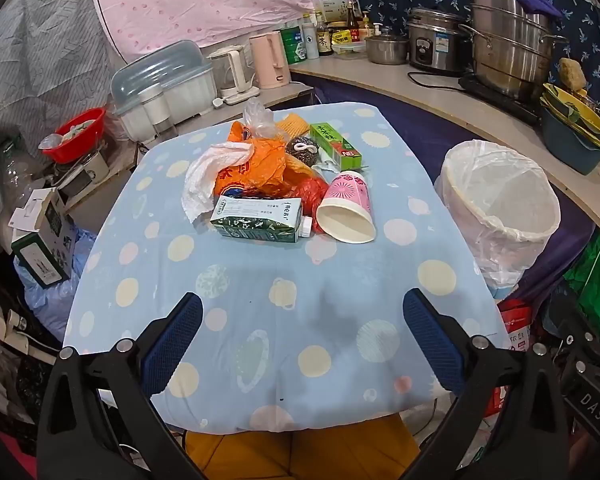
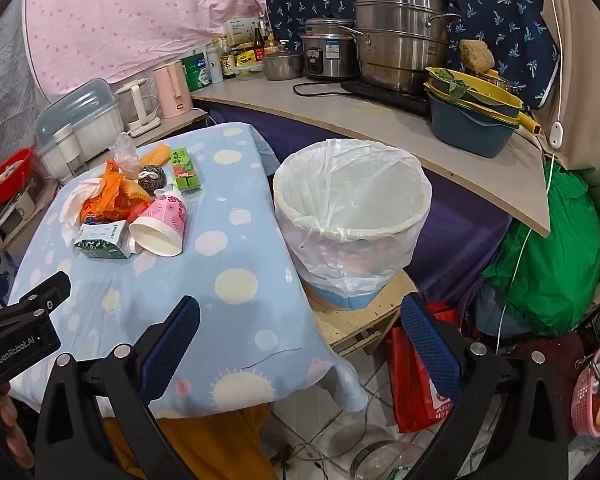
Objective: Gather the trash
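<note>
Jaws of left gripper (image 1: 302,342) and right gripper (image 2: 300,344) spread wide, empty; trash pile (image 1: 276,184) mid-tabletop (image 1: 260,300); lined bin (image 2: 350,216) alongside; advisably take paper cup (image 1: 346,210) first, pinching its rim.

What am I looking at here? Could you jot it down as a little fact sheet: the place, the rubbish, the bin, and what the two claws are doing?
place: cluttered kitchen corner, table under a spotted blue cloth
rubbish: one heap with milk carton, pink paper cup, orange bag, green box
bin: white-lined bin right of the table, looks empty
left claw: open, holding nothing
right claw: open, holding nothing
</note>
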`<action>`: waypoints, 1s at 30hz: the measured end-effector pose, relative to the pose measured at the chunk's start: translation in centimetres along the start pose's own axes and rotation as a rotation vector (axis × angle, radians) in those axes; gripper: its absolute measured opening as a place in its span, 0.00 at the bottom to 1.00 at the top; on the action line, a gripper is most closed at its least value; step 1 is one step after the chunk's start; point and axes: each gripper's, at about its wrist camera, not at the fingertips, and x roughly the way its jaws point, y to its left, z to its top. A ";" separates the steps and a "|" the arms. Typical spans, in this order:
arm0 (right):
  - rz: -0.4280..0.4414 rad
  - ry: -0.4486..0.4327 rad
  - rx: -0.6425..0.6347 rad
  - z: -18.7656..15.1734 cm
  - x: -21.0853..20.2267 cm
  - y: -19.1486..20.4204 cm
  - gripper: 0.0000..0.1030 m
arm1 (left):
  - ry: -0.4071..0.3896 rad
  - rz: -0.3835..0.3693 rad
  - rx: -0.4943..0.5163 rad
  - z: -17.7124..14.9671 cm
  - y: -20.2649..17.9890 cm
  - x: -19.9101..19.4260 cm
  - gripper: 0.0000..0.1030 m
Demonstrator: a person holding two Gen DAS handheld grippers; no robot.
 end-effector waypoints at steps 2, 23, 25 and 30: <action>0.002 0.000 -0.002 0.0 0.0 0.2 0.93 | 0.000 0.000 0.000 0.0 0.0 0.0 0.93; 0.007 -0.001 0.003 -0.1 -0.1 0.2 0.93 | -0.002 0.000 -0.002 -0.2 -0.2 -0.1 0.93; 0.007 -0.001 0.003 -0.1 0.0 0.3 0.93 | -0.002 -0.001 -0.003 -0.2 -0.2 -0.1 0.93; 0.001 -0.001 -0.002 -0.2 -0.1 0.6 0.93 | -0.003 -0.001 -0.002 -0.2 -0.2 -0.1 0.93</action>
